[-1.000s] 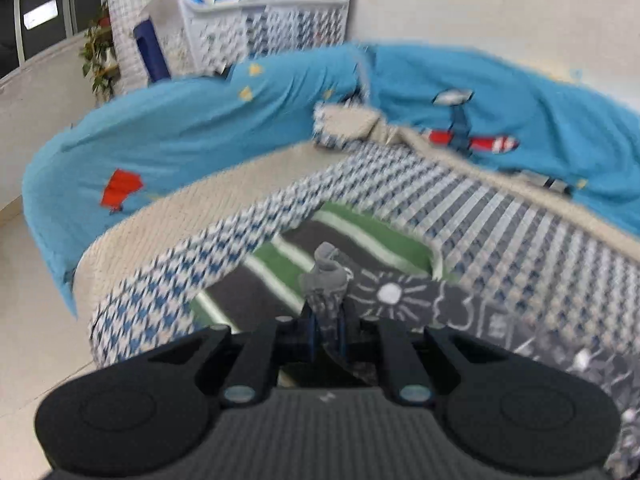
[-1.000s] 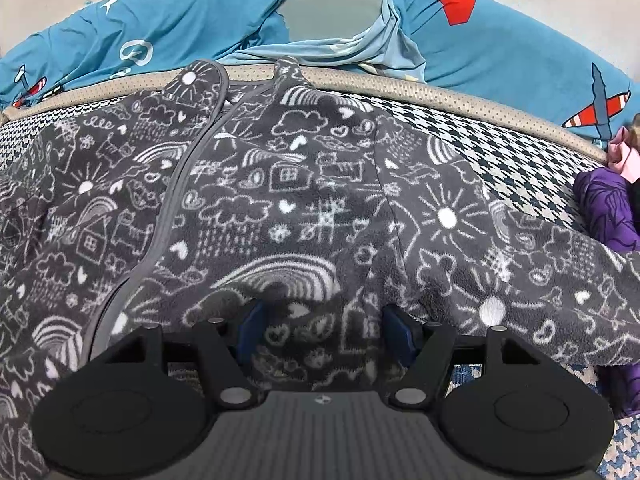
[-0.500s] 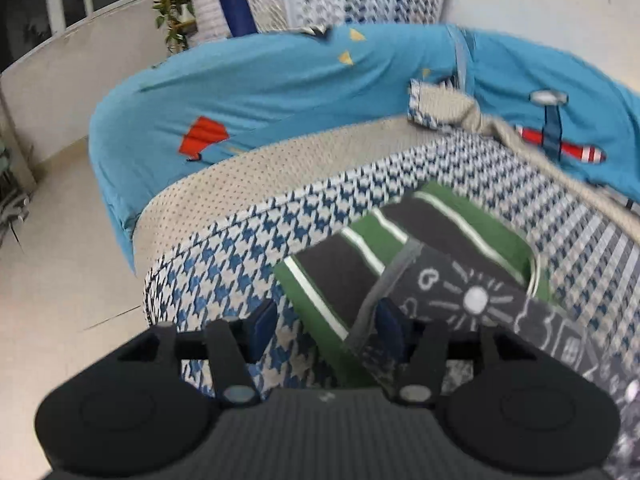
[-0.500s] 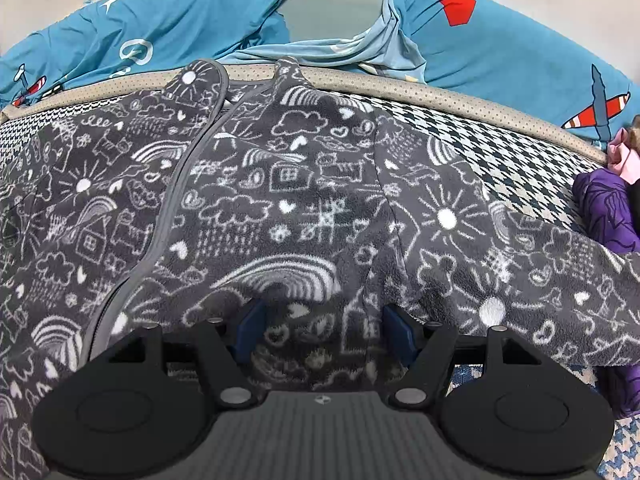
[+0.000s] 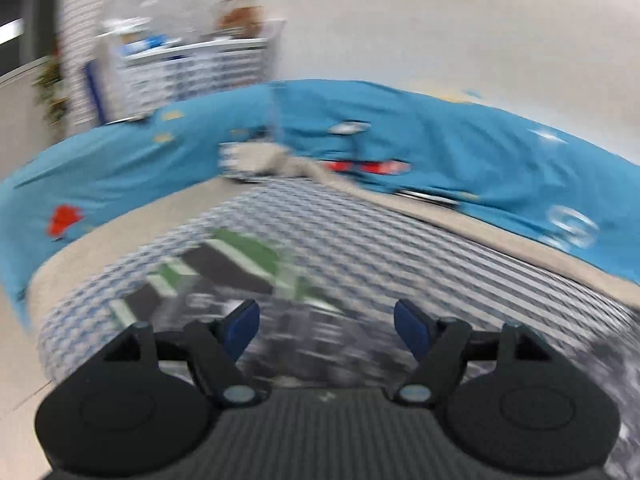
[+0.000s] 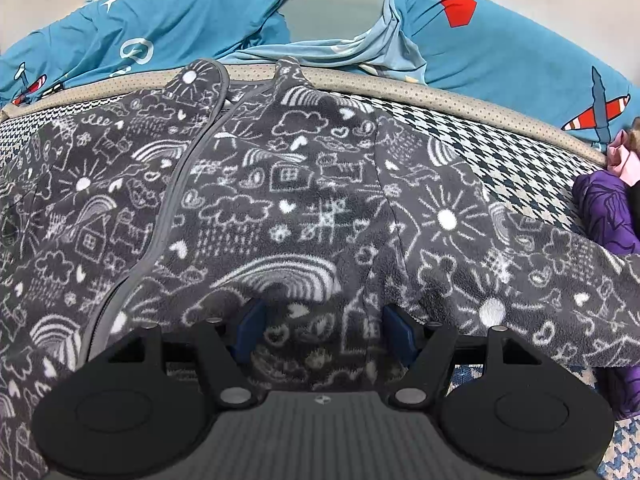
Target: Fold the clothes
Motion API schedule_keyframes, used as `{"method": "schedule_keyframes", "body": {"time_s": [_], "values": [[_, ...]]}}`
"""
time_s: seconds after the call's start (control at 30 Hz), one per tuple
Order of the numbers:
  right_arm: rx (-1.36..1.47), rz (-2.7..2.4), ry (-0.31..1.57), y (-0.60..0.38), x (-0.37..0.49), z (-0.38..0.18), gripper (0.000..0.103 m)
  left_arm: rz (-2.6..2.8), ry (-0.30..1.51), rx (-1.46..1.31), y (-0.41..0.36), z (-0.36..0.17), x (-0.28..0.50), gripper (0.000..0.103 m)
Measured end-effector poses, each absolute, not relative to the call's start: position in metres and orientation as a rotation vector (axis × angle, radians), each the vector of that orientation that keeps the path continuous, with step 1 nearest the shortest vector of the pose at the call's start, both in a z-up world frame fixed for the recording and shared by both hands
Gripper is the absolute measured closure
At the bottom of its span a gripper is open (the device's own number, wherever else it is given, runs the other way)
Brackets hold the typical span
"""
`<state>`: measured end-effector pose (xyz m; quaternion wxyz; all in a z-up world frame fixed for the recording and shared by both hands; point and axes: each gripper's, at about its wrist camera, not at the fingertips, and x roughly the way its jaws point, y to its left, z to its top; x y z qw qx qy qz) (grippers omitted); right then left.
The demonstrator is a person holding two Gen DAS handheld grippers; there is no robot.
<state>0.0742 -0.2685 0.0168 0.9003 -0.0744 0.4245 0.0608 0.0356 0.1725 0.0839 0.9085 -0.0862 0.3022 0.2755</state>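
A dark grey fleece garment [image 6: 280, 200] with white doodle print and a grey zip band lies spread on the houndstooth seat [image 6: 500, 152]. My right gripper [image 6: 322, 332] stands at its near hem with the jaws wide apart. A fold of fleece lies between and over the blue pads [image 6: 250, 330], which do not pinch it. In the blurred left wrist view my left gripper [image 5: 326, 326] is opening above the garment's grey end [image 5: 280, 360], with nothing held between its fingers. Just beyond lies a folded green and dark striped garment [image 5: 240, 256].
A blue cover [image 6: 160, 32] with plane prints drapes the backrest behind the seat. A purple garment [image 6: 604, 208] and a pink item [image 6: 624, 160] lie at the right edge. A white laundry basket [image 5: 192, 68] stands beyond the couch's far end, and floor lies at left.
My left gripper let go of the grey sleeve end it pinched a second ago, opened wide and swung away, blurring its view. The right gripper and the garment under it stayed still.
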Motion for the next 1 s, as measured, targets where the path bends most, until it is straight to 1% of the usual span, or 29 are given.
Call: {"method": "schedule_keyframes", "body": {"time_s": [0.23,0.33,0.47,0.8,0.87,0.93,1.0], "values": [[-0.151,0.12,0.879,-0.267,0.073,0.017,0.037,0.323,0.673,-0.106,0.105,0.064,0.056,0.029],[-0.151,0.121,0.88,-0.267,0.072,0.017,0.037,0.279,0.691,-0.072,0.086,0.056,0.061,0.027],[-0.151,0.126,0.88,-0.268,0.074,0.018,0.037,0.243,0.73,-0.042,0.068,0.045,0.066,0.026],[-0.154,0.132,0.88,-0.27,0.076,0.018,0.037,0.221,0.866,0.005,0.066,0.012,0.073,0.025],[-0.153,0.129,0.881,-0.269,0.075,0.018,0.037,0.223,0.894,0.008,0.068,0.004,0.073,0.022],[-0.153,0.128,0.881,-0.269,0.075,0.018,0.037,0.227,0.907,0.007,0.071,-0.004,0.071,0.015],[-0.153,0.127,0.881,-0.269,0.075,0.018,0.037,0.224,0.923,-0.036,0.078,-0.007,0.07,0.014]]}}
